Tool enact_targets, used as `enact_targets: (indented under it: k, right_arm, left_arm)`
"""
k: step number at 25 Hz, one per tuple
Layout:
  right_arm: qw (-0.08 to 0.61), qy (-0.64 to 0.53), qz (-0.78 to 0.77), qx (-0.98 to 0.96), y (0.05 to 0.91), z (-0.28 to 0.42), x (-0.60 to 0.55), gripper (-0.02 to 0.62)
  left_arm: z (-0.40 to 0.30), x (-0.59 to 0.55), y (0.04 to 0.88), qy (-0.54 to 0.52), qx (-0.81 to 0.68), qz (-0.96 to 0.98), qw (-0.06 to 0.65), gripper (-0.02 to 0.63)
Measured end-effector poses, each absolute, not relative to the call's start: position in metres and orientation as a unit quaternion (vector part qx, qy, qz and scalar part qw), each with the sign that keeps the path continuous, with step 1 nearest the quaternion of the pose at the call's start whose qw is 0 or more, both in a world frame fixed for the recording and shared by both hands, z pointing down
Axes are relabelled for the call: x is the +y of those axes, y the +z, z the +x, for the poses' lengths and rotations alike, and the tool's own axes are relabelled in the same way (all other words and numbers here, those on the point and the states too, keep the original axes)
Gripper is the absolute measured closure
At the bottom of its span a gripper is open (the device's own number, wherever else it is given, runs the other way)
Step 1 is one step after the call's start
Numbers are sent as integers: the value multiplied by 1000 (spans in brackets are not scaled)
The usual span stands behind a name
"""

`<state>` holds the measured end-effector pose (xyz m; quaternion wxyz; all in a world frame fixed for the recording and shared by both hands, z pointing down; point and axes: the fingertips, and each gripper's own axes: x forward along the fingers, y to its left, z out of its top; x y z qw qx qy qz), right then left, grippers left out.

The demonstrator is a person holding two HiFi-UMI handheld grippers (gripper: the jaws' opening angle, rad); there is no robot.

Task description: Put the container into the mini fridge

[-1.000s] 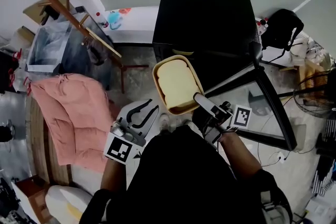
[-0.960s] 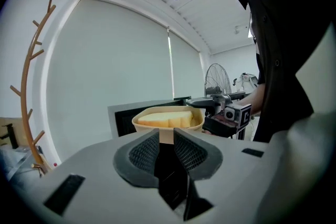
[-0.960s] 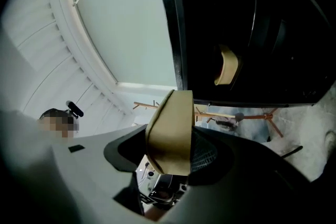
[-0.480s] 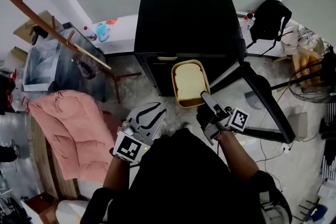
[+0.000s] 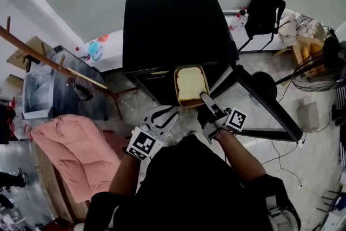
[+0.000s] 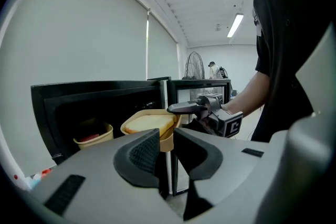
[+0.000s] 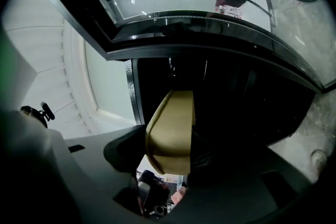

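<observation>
1. The only print in sight is on the claws. The left claw (image 5: pixel 165 114) and the right claw (image 5: pixel 201 98) each carry a cube printed with black-and-white squares: the left cube (image 5: pixel 141 144) and the right cube (image 5: pixel 235 119).
2. In the left gripper view, one face of the right cube shows a white shape much like a letter C on black.
3. The right claw is clamped on the near rim of the container (image 5: pixel 190 85). In the right gripper view the tan wall of the container fills the gap between the two jaws, with a pad against each side.
4. The container is a yellow-tan tub with a pale yellow top. I cannot tell whether that top is a lid or a filling.
5. It hangs in the air at the open front of the mini fridge (image 5: pixel 173 24). Its far end sits at the dark opening, just under the front edge of the fridge's black top.
6. The fridge door (image 5: pixel 259 111) stands swung out on the person's right, beside the right claw.
7. The left claw holds nothing. Its jaws stand a narrow gap apart and touch nothing, and it points toward the fridge, near the container and on its left.
8. In the left gripper view a second tub (image 6: pixel 93 139), with something red in it, sits inside the fridge to the left of the held container.
</observation>
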<state>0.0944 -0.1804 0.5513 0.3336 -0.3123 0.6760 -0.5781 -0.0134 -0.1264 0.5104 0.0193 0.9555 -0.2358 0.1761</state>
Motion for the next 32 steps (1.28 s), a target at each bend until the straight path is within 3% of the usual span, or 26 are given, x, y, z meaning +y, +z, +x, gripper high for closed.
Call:
enact_targets:
  k: [17, 32]
  right_arm:
    - [371, -589, -331, 637, 567, 97, -232, 364]
    - [330, -594, -332, 654, 576, 88, -261, 357]
  left_arm:
    - [17, -179, 546, 174, -207, 959, 82, 511]
    - [34, -204, 561, 171, -202, 958, 108, 512]
